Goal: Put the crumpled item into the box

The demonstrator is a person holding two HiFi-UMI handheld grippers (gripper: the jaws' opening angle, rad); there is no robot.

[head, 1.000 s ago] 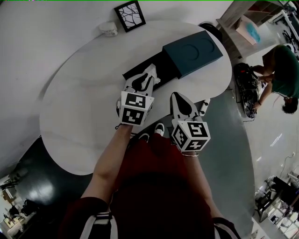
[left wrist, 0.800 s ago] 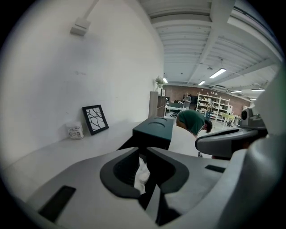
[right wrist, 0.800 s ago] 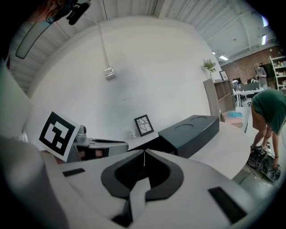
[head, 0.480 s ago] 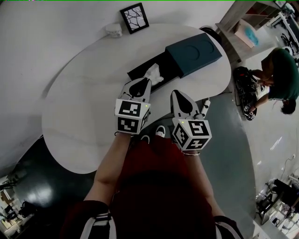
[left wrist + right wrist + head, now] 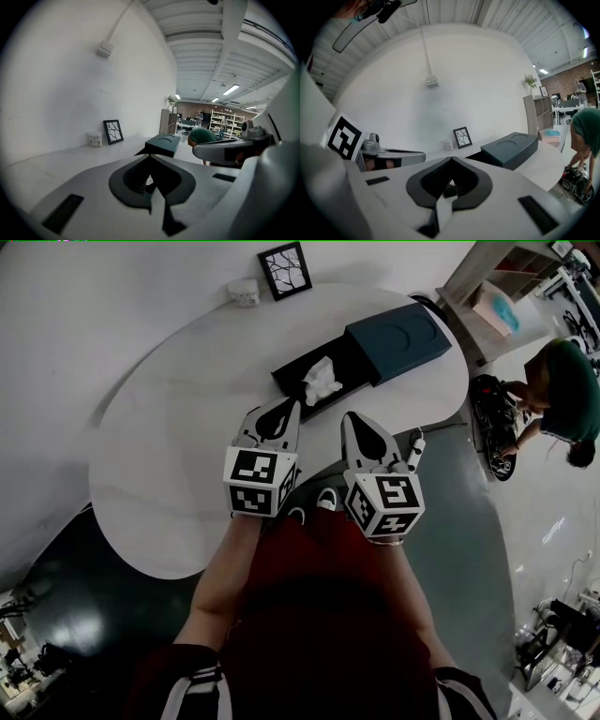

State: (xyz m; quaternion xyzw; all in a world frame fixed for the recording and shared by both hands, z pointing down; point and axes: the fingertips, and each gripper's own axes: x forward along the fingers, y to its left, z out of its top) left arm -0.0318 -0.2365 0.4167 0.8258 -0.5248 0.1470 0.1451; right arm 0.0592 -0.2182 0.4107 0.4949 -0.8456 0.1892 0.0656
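Observation:
A crumpled white paper (image 5: 322,381) lies inside the open black tray of the box (image 5: 298,366) on the white table. The box's dark teal cover (image 5: 398,334) sits at the tray's far right end, also seen in the left gripper view as the cover (image 5: 161,143) and in the right gripper view as the cover (image 5: 511,147). My left gripper (image 5: 289,403) hovers just short of the tray, jaws shut and empty. The right gripper (image 5: 350,417) hangs beside it near the table's front edge, jaws also shut on nothing.
A framed picture (image 5: 285,270) and a small white jar (image 5: 245,292) stand at the table's far edge. A wooden shelf (image 5: 487,287) is beyond the table at the right. A person in green (image 5: 562,381) bends over gear on the floor at the right.
The left gripper drew back from over the tray toward me, and the crumpled paper now lies uncovered in the tray. The right gripper hardly moved.

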